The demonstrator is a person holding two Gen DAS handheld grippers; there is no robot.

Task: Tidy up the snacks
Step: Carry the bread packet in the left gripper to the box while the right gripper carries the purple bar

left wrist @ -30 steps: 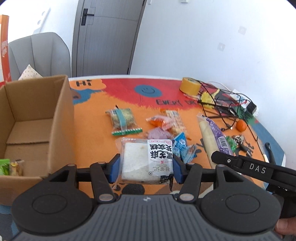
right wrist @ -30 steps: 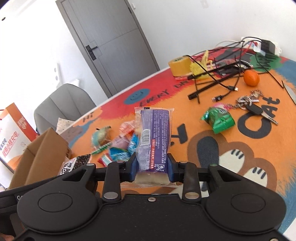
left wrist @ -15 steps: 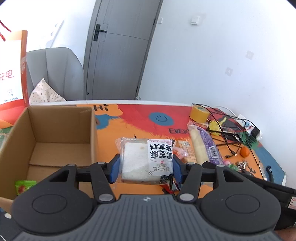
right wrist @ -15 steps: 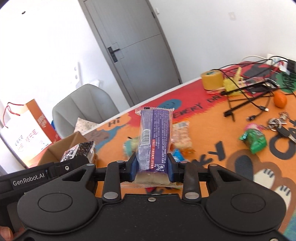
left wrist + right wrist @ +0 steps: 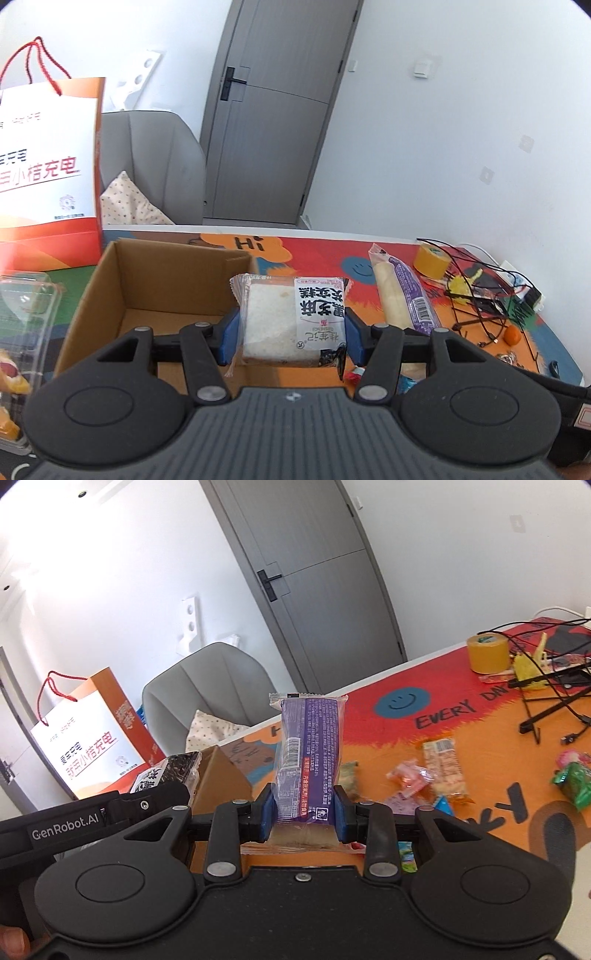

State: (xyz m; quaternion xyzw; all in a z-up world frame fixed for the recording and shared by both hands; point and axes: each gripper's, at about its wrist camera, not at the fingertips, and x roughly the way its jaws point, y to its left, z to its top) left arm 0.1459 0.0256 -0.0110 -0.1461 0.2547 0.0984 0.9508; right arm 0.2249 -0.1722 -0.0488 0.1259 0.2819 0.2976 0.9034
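Observation:
My left gripper is shut on a clear-wrapped white sandwich bread pack with black print, held up over the near right corner of an open cardboard box. My right gripper is shut on a long purple-wrapped bread roll, which stands upright above the orange mat. That same roll shows to the right in the left wrist view. The left gripper's body and its sandwich pack appear at the left of the right wrist view, beside the box's corner.
Several loose snack packets and a green packet lie on the orange mat. A tape roll, cables and a small orange sit at the far right. An orange paper bag, a clear food container and a grey chair stand left.
Both grippers rose and swung left with their packs held. The box now lies under the sandwich pack, and the paper bag and clear container have come into view.

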